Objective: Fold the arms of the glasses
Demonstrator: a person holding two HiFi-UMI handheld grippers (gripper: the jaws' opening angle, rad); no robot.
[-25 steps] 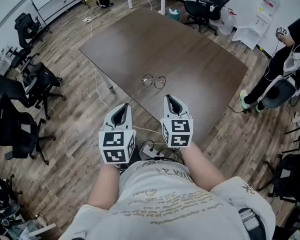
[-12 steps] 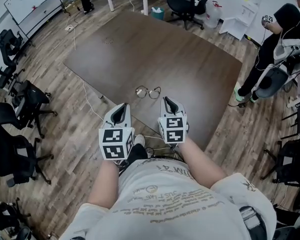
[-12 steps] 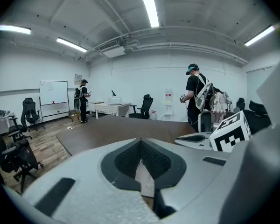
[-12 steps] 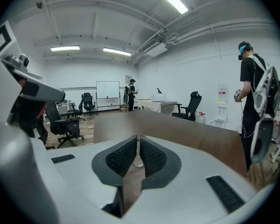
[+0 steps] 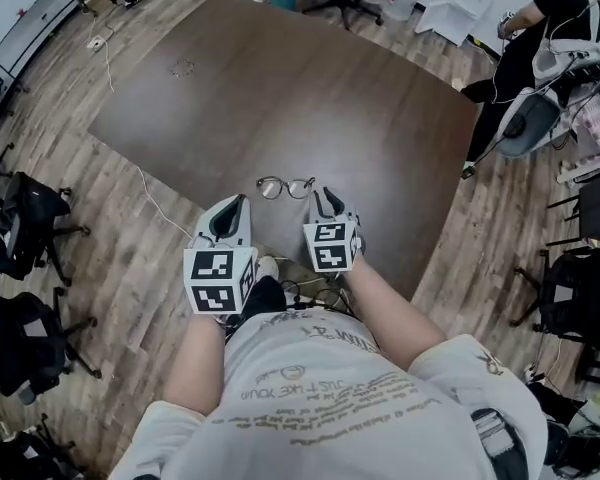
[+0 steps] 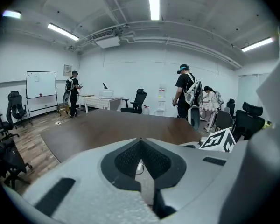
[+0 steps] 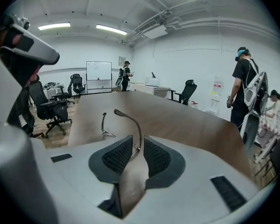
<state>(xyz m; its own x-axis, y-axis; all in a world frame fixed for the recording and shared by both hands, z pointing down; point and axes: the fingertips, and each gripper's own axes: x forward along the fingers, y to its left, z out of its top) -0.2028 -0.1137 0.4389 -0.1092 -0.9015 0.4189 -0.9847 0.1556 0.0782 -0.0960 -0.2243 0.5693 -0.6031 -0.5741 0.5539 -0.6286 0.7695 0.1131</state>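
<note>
A thin-rimmed pair of glasses (image 5: pixel 286 187) lies near the front edge of the dark brown table (image 5: pixel 310 88), arms spread. My left gripper (image 5: pixel 236 200) is shut and empty, just short of the left lens; in the left gripper view one lens (image 6: pixel 139 168) peeks through under the closed pads. My right gripper (image 5: pixel 318 194) hovers at the right end of the frame. In the right gripper view its jaws (image 7: pixel 138 141) stand a narrow gap apart, and one curved arm of the glasses (image 7: pixel 130 125) rises just beyond that gap, not pinched.
Black office chairs (image 5: pixel 30 208) stand on the wood floor at the left, more chairs (image 5: pixel 570 278) at the right. A person (image 5: pixel 540 28) stands past the table's far right corner. A white cable (image 5: pixel 150 193) runs along the floor by the table's left edge.
Both grippers have moved forward and down toward the glasses, now close at either end of the frame. The glasses have not moved on the table.
</note>
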